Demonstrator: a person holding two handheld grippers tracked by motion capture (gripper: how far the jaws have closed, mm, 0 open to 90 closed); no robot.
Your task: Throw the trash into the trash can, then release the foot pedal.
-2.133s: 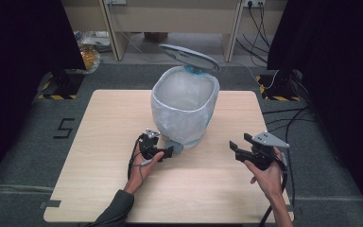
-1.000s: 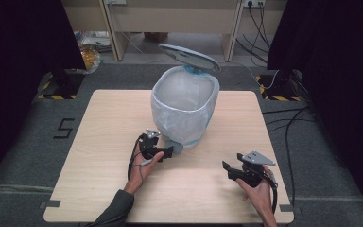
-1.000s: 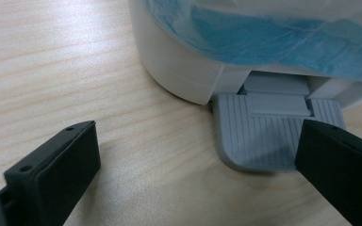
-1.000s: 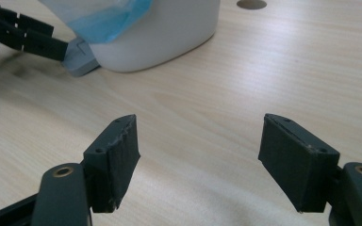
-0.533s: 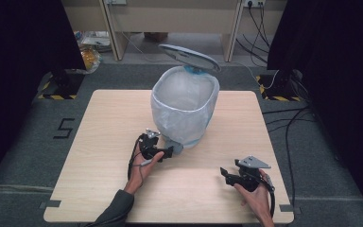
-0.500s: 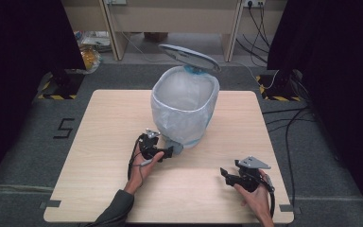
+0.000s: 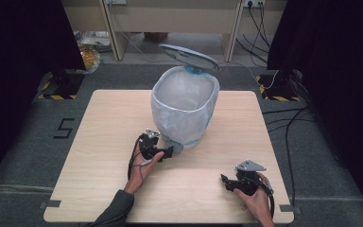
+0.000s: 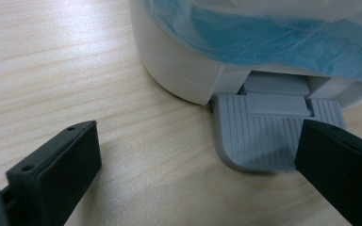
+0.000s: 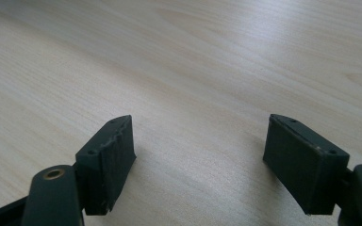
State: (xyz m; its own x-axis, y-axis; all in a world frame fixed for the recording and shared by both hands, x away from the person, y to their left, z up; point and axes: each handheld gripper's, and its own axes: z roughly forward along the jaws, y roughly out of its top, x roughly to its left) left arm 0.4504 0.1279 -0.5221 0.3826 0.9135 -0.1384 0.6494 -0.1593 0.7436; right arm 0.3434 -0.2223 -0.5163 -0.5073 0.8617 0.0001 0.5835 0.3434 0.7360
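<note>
Tongs, high view: left gripper (image 7: 163, 152) in my left hand (image 7: 142, 165) sits right at the foot of the bin (image 7: 185, 109), its nose on the grey pedal (image 7: 174, 145); right gripper (image 7: 230, 182) rests on the table (image 7: 99, 142) well off from the bin, toward my near edge.
Bin, high view: white oval pedal bin near the table's middle, translucent liner folded over its rim, grey lid (image 7: 189, 56) tipped up behind it.
Left gripper view: my jaws stand wide. One black jaw is over bare wood beside the bin; the other overlaps the pedal's (image 8: 264, 129) outer corner, though I cannot tell if it presses.
Textures, left gripper view: pedal is ribbed grey plastic with rounded corners; bin base (image 8: 179, 75) is smooth glossy white; liner (image 8: 273, 42) shows blue through the film.
Right gripper view: jaws wide, empty, over pale wood grain.
Step, my judgement: lid is up, so I seem to be working the pedal.
Next move: steady downward pressure on the ribs without slipping off.
</note>
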